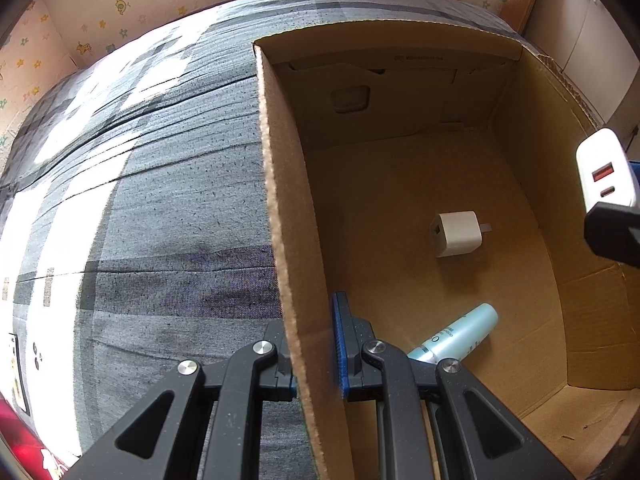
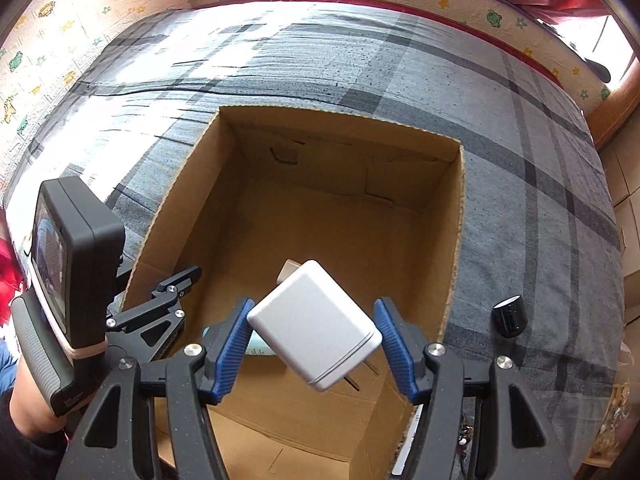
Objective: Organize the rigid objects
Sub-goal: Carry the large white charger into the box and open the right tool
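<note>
Plaid bedspread (image 2: 520,160) bears a black cap (image 2: 509,315), unseen from left wrist.

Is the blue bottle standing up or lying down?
Lying down. The blue bottle rests on its side on the cardboard box floor.

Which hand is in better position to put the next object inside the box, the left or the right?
The right. Its gripper holds the big white charger above the open box, so probably it only needs to release. The left gripper has its jaws clamped on the box wall, so it is busy.
</note>
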A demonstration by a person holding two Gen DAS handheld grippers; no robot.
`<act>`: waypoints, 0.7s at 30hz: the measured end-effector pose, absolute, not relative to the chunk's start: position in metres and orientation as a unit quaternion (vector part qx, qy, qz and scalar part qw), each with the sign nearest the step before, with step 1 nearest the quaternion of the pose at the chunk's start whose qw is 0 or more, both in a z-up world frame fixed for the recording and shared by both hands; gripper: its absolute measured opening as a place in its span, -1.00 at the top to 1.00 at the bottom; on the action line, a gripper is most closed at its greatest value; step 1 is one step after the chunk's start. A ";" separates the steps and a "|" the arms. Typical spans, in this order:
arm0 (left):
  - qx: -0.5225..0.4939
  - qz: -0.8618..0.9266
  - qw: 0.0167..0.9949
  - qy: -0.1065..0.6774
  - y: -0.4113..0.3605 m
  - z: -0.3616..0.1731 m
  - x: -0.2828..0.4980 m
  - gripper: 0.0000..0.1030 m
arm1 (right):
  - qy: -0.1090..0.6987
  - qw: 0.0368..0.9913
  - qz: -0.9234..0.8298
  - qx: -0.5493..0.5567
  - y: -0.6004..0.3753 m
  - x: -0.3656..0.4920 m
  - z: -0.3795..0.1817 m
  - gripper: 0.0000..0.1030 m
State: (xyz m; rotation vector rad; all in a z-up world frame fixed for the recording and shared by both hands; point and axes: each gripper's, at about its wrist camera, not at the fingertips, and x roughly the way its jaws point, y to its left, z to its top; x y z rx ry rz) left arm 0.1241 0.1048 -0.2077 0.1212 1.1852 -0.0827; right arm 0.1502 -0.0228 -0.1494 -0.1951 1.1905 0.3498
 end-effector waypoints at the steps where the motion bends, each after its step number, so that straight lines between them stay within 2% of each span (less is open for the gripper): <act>1: 0.057 -0.039 0.827 0.558 0.105 -0.207 0.124 0.71 | 0.559 0.807 0.162 -0.093 -0.020 0.151 -0.153 -0.28; 21: 0.061 -0.038 0.828 0.557 0.103 -0.206 0.123 0.73 | 0.611 0.778 0.130 -0.070 -0.004 0.171 -0.215 -0.28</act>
